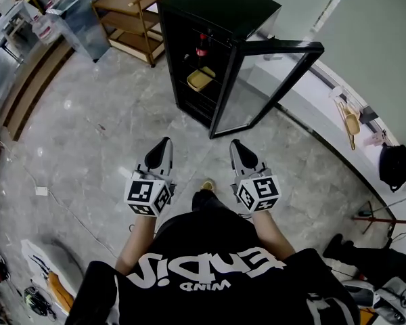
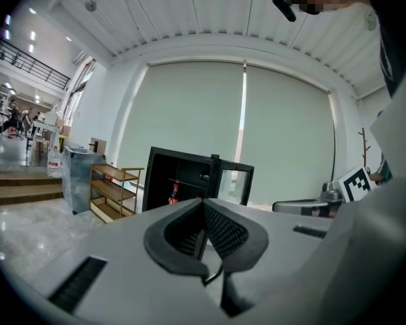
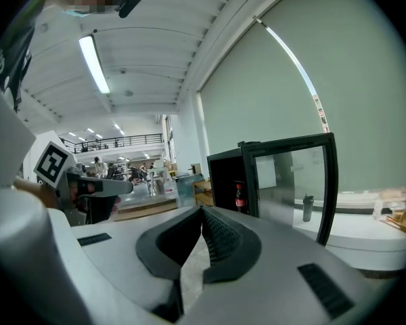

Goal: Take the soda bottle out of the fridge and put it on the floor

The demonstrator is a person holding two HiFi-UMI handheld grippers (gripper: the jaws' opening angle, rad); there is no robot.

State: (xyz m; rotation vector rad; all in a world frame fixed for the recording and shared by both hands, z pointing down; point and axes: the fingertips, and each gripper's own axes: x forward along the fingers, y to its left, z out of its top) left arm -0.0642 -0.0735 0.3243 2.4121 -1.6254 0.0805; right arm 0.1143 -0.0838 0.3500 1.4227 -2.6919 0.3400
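The soda bottle (image 1: 201, 45), dark with a red label, stands upright on an upper shelf inside the black fridge (image 1: 220, 9). The fridge's glass door (image 1: 264, 87) is swung open to the right. The left gripper view shows the bottle (image 2: 173, 194) small and far off, and so does the right gripper view, where the bottle (image 3: 239, 196) sits just left of the door frame. My left gripper (image 1: 164, 143) and right gripper (image 1: 235, 144) are held side by side over the floor, well short of the fridge, pointing at it. Both have their pads together with nothing between them.
A yellow tray (image 1: 201, 78) lies on a lower fridge shelf. A wooden shelf cart (image 1: 132, 19) and a grey bin (image 1: 81, 19) stand left of the fridge. A white curved counter (image 1: 311, 107) runs along the right. Grey marble floor (image 1: 122, 134) lies between me and the fridge.
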